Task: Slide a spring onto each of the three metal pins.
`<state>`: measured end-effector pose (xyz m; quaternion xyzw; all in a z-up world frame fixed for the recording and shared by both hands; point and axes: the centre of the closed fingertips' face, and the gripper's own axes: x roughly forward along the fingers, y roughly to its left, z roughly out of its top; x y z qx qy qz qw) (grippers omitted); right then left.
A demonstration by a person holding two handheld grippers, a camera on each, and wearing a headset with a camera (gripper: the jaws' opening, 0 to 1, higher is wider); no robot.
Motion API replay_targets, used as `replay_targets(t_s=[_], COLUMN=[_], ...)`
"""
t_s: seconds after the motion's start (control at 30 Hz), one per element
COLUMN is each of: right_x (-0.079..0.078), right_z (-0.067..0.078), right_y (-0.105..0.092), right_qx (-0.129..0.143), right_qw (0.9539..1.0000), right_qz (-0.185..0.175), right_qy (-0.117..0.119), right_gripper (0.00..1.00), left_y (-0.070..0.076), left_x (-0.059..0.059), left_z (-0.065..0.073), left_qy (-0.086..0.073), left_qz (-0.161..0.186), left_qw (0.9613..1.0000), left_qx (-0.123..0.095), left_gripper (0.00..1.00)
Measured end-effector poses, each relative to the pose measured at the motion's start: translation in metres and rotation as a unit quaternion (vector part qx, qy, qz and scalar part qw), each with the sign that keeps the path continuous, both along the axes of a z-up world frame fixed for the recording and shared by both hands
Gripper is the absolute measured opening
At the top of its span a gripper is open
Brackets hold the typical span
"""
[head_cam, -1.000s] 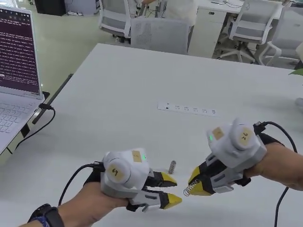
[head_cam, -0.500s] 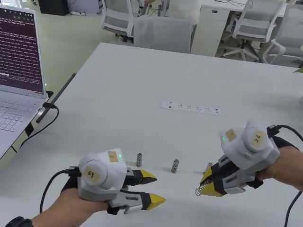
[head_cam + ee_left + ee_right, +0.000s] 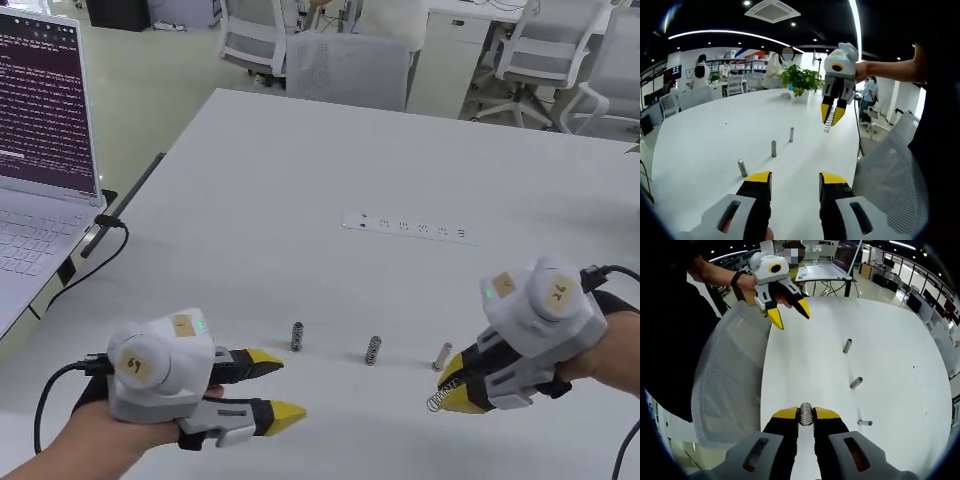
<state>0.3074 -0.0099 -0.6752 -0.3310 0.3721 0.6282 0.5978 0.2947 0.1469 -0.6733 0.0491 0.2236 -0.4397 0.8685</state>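
- The white, yellow-tipped left gripper (image 3: 275, 384) is held low at the near left of the white workbench top (image 3: 300, 200). Its jaws are spread wide, and nothing is between them.
- The white, yellow-tipped right gripper (image 3: 452, 385) is held at the near right. A small coiled steel spring (image 3: 440, 397) is pinched between its two yellow tips, as the right gripper view shows plainly.
- The free end of the coil is pointed down and leftward from the tips.
- Three short upright metal pins are set in a row between the grippers. The left pin (image 3: 297, 337) and the middle pin (image 3: 373, 349) are each sheathed in a spring. The right pin (image 3: 444, 356) is bare and stands just beside the right gripper's tips.
- An open silver laptop (image 3: 40, 140) is seen at the far left, and a flat white power strip (image 3: 405, 228) is set beyond the pins.
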Motion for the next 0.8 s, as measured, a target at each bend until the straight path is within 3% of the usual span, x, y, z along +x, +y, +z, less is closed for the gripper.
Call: replay_targets(t_s=[0.37, 0.8], right_x=[0.016, 0.042], right_z=[-0.005, -0.021], right_y=[-0.016, -0.038], right_qx=[-0.009, -0.031], right_qw=[0.9996, 0.9977], right_qz=[-0.026, -0.060], right_qy=[-0.005, -0.004], right_gripper=[0.08, 0.08], left_y=[0.034, 0.060], left_x=[-0.001, -0.007], left_z=[-0.007, -0.019], left_qy=[0.010, 0.022], left_qz=[0.048, 0.089], left_qw=[0.9988, 0.9957], left_qx=[0.005, 0.015], left_gripper=[0.36, 0.42])
